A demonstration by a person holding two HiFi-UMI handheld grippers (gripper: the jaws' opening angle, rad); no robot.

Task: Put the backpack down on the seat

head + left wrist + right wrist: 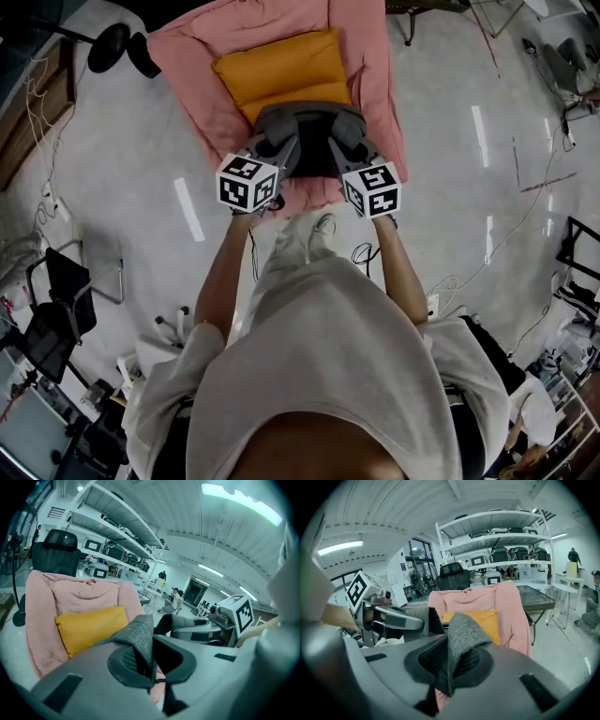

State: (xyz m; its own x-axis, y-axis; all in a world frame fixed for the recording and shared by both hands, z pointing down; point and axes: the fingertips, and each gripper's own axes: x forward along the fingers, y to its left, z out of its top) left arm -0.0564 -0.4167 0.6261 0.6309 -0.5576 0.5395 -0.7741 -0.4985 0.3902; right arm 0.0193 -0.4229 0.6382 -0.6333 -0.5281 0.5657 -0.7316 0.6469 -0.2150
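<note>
The pink padded seat (366, 66) holds an orange cushion (281, 67) against its back. A grey backpack (309, 127) hangs over the seat's front part, stretched between both grippers. My left gripper (277, 150) is shut on a fold of the backpack's grey fabric (138, 637) on its left side. My right gripper (345, 150) is shut on another grey fold (461, 637) on its right side. In the left gripper view the seat (40, 602) and cushion (91, 625) lie just beyond the jaws. Whether the backpack's bottom touches the seat is hidden.
A black floor fan (117, 47) stands left of the seat and a black office chair (56, 550) behind it. A folding table (536, 597) stands to its right. Cables (511, 234) run over the glossy floor. Another black chair (61, 300) is at my left.
</note>
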